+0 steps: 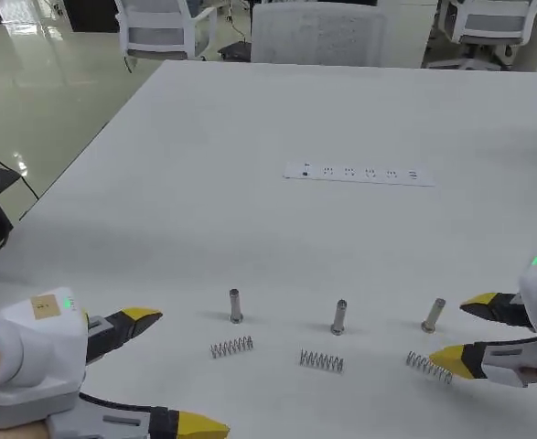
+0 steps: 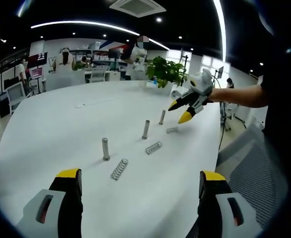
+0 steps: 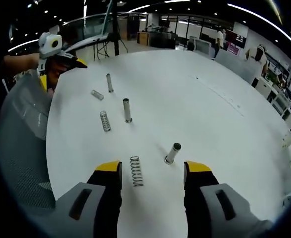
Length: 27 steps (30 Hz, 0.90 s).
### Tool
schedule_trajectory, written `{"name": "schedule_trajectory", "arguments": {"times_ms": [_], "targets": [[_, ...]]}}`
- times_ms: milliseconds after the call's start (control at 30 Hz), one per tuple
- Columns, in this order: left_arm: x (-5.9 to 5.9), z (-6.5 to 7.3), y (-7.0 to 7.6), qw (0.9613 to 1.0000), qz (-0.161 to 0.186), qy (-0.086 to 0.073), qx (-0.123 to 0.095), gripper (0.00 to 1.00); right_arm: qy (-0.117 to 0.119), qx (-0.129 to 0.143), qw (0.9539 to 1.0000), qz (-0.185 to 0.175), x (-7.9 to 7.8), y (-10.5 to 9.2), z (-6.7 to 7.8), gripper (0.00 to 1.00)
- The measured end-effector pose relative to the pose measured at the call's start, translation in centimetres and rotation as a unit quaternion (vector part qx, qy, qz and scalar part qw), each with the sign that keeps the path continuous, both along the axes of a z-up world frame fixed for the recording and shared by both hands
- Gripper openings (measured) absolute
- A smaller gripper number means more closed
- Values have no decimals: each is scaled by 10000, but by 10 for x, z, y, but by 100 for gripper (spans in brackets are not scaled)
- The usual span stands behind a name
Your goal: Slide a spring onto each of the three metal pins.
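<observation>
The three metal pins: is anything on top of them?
No. All three pins stand bare, tops in plain view. Each spring lies on the table beside its pin.

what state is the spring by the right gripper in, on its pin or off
Off. The spring lies flat on the table beside the bare upright pin, near the open right gripper.

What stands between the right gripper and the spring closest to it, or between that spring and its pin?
Nothing visible. The right gripper is open; the nearest spring lies on the bare table close to one jaw tip. Its pin stands upright beside it, apart, with only table between.
</observation>
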<state>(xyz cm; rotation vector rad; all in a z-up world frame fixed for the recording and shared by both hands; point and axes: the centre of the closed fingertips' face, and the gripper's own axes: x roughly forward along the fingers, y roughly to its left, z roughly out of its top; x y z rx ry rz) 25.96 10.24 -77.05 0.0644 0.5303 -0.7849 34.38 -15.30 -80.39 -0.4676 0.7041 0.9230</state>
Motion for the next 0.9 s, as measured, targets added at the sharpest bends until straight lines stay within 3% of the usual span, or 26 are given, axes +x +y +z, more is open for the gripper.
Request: {"name": "schedule_trajectory", "arguments": {"times_ms": [167, 533, 900], "targets": [[0, 0, 0, 10000, 3, 0, -9, 95, 74, -41, 9999, 120, -7, 0, -7, 48], [-1, -3, 0, 10000, 19, 12, -12, 95, 216, -362, 9978, 518, -20, 2, -16, 33], [-3, -3, 2, 10000, 61, 17, -27, 95, 457, -834, 9907, 969, -23, 3, -34, 21]]}}
